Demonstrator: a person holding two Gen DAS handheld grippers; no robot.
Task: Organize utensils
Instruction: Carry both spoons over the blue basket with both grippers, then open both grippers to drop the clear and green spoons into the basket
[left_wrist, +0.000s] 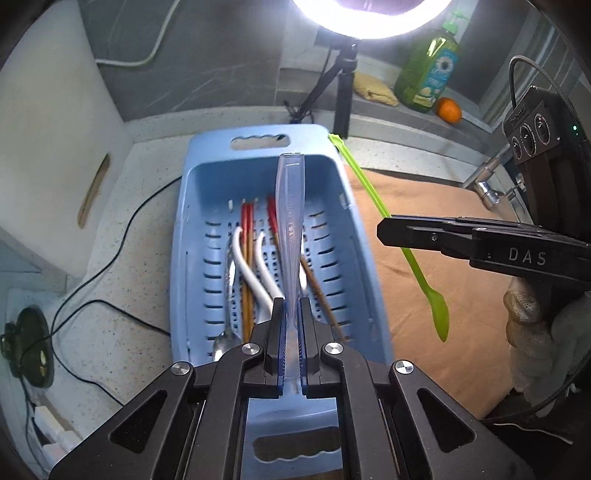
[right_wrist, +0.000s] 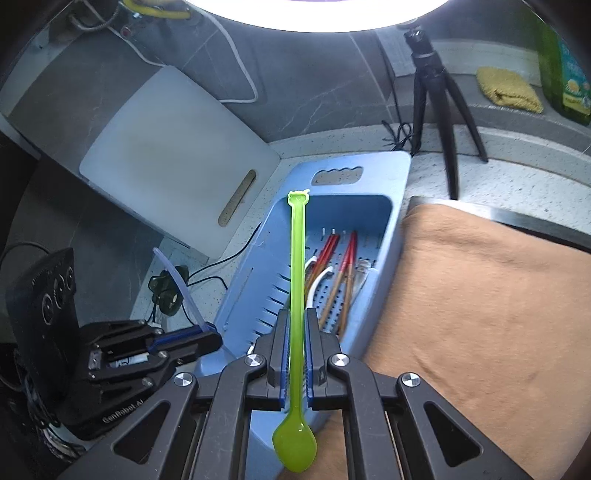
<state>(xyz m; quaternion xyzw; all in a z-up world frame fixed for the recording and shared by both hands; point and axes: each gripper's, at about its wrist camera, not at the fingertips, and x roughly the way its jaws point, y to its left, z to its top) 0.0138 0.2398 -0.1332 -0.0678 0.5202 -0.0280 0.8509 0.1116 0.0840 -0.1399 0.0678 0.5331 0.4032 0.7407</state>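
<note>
Utensils first: the left gripper (left_wrist: 291, 306) is clamped tight on a clear plastic utensil (left_wrist: 290, 221), its handle sticking straight out over the blue basket (left_wrist: 369, 258). The right gripper (right_wrist: 296, 321) is pinched on a long green spoon (right_wrist: 297, 266), bowl end hanging back toward the camera, handle end pointing out over the basket's near wall. Both are held up off the basket, not touching it. Down in the basket lie red-tipped chopsticks (left_wrist: 246, 221), two white-handled utensils (left_wrist: 243, 266) and a metal spoon (left_wrist: 225, 339). Just beside the basket, on its right, a tan cloth (right_wrist: 480, 295) is spread out. Past the basket's far end stands a black tripod (right_wrist: 436, 96) under a ring light. Farther back behind it are a yellow sponge (right_wrist: 508, 90), a green soap bottle (left_wrist: 430, 70) and an orange (left_wrist: 448, 110). A white cutting board (right_wrist: 173, 155) leans left of the basket.
</note>
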